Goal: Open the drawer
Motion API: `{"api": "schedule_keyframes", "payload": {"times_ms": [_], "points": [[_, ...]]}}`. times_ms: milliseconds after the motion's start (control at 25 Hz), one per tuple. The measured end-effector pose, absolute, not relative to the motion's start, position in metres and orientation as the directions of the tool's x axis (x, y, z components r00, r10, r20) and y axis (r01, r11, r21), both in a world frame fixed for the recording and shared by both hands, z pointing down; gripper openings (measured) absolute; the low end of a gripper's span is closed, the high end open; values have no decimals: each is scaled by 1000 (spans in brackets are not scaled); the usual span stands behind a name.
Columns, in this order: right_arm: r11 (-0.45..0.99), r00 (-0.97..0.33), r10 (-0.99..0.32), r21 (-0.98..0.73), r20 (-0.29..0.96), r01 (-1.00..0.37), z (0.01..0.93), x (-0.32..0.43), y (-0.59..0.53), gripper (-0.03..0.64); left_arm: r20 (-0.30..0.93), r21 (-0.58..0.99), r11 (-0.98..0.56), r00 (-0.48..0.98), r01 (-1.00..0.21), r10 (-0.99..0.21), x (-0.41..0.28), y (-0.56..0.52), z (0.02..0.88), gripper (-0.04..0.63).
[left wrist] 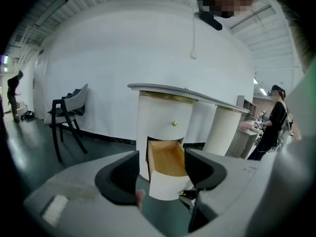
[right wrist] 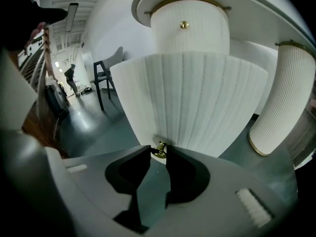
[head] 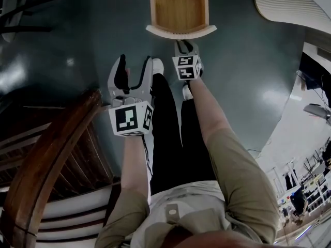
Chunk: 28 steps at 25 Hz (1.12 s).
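Note:
The lower drawer (head: 178,6) of a white ribbed cabinet (left wrist: 187,94) stands pulled out, its wooden inside (left wrist: 167,157) showing. My right gripper (head: 185,48) is at the drawer's curved white front (right wrist: 192,102). Its jaws are shut on the small brass knob (right wrist: 159,150) at the bottom edge of that front. My left gripper (head: 135,63) hangs back from the cabinet, left of the right one. It is open with nothing between its fingers and points toward the drawer (left wrist: 165,184). The upper drawer with its own brass knob (right wrist: 183,24) is closed.
A dark wooden chair back (head: 57,154) is close on my left. A white ribbed column (right wrist: 284,98) stands right of the cabinet. A black chair (left wrist: 69,115) stands by the wall at left. A person (left wrist: 276,122) stands at a counter on the right.

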State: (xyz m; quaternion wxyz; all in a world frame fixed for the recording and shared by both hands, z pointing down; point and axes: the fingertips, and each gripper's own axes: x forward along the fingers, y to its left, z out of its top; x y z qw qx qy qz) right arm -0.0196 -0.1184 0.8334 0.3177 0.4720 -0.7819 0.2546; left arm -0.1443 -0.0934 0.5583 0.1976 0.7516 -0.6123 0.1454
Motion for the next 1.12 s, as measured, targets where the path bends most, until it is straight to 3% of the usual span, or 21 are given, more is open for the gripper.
{"api": "schedule_keyframes", "payload": {"times_ms": [680,1120], "points": [[496,-408,-565,-100,717,-863,831,-17,-102,101,478,114,-148,185,-982,-858,-142,-78,566,301],[445,-408,-554,-155,726,-882,834,-18,-101,106,479,108,-149,183,-983,-859,-142,-81,562,301]]}}
